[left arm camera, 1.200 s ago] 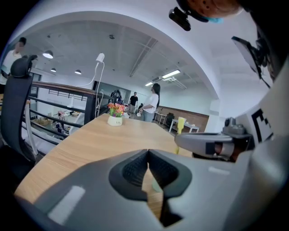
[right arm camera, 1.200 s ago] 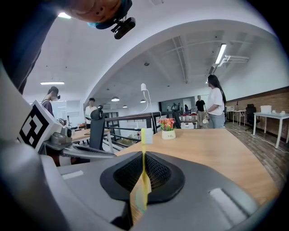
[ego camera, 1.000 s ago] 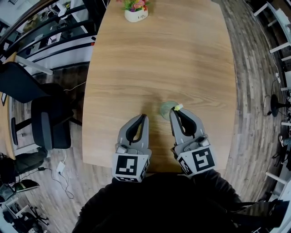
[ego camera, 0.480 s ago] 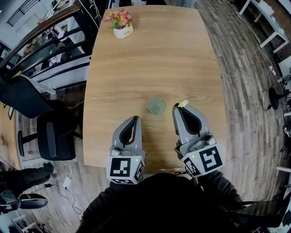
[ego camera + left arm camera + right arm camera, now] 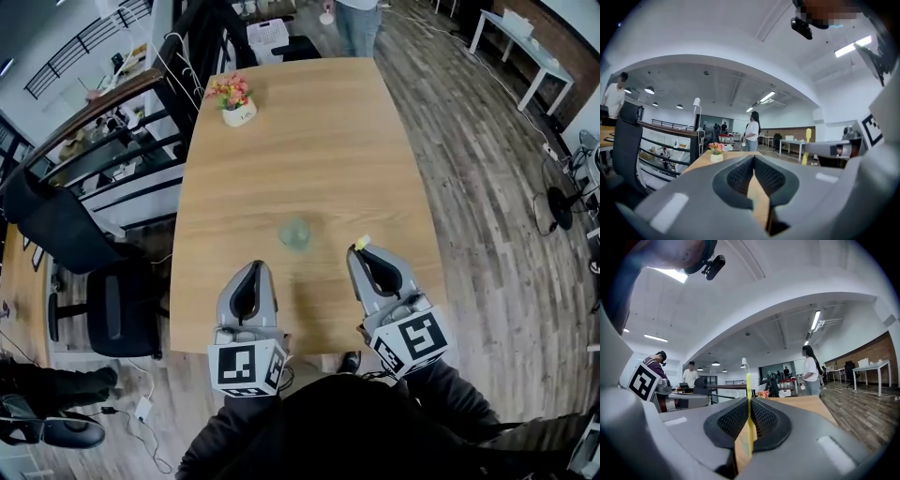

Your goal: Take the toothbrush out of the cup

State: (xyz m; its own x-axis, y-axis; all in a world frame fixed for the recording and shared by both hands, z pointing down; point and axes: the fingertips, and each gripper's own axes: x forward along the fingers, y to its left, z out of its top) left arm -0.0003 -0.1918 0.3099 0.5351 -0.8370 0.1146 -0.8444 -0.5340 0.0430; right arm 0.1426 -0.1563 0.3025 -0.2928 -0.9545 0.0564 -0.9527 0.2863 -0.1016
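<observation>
Toothbrush: the yellow toothbrush (image 5: 748, 380) stands upright between the jaws of the right gripper (image 5: 748, 401). Its upper end rises above the tips and its lower part runs down through the gap between the pads.
Right jaws: clamped on the toothbrush from both sides.
Left jaws: the left gripper (image 5: 753, 158) has its jaws together at the tips with nothing between them. Counter wood shows through the slit below.
Toothbrush and cup: in the head view the toothbrush is out of the cup (image 5: 294, 232). It sits to the cup's right, nearer the person holding the grippers, and apart from it.
Cup: clear and upright on the wooden counter (image 5: 309, 141), ahead of the 2 grippers and roughly between them. It is too small to tell what it holds.
Pot: a white pot (image 5: 237, 114) stands near the counter's far left corner, with pink and orange flowers (image 5: 230, 91) in it.
Hard to make out: in the head view only a short yellow tip of the toothbrush shows past the right jaws, and the rest is hidden under them. I cannot tell which end carries the bristles. In the right gripper view its bottom end is cut off behind the gripper's body.
Edges: a person (image 5: 356, 19) stands at the counter's far end, cut off by the top of the head view. A black office chair (image 5: 112, 314) sits beside the counter's left edge.
</observation>
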